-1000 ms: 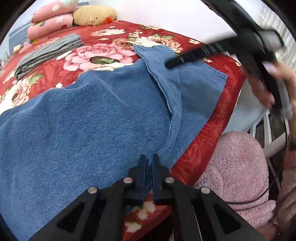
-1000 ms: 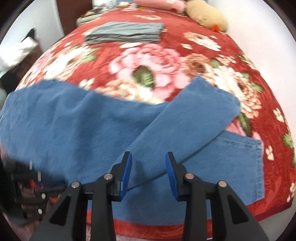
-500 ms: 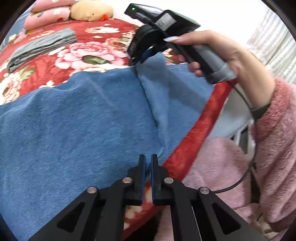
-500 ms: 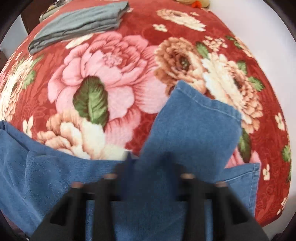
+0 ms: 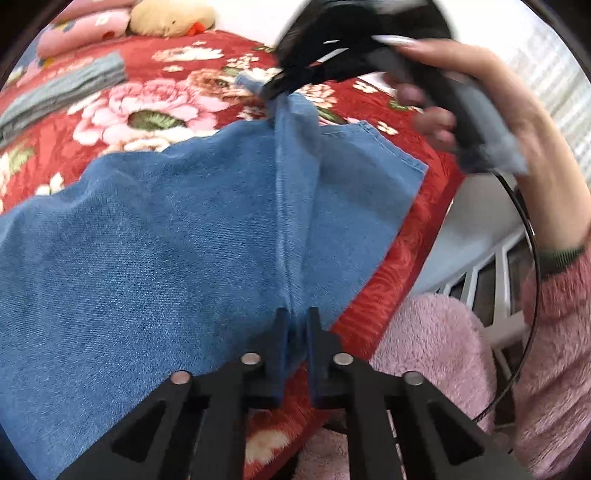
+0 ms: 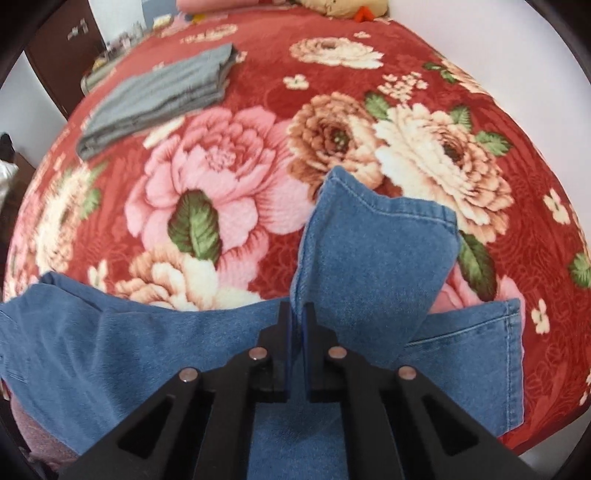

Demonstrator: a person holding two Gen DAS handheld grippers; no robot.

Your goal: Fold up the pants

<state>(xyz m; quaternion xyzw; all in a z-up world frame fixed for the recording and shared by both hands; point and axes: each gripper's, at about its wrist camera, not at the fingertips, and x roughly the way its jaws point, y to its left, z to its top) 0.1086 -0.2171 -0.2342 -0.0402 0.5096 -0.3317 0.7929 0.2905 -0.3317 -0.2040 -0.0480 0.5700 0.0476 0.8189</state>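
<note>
Denim pants [image 6: 369,266] pinched by both hand-held grippers, on floral blanket [image 6: 229,192].

Bedroom in daylight
A white wall [image 6: 480,44] is seen behind; a dark wooden cabinet [image 6: 62,48] stands at the left.

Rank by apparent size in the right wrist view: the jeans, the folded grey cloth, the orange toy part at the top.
1. Jeans, largest, though nearest the camera.
2. Grey cloth.
3. Orange toy part, smallest, but farthest away.
</note>
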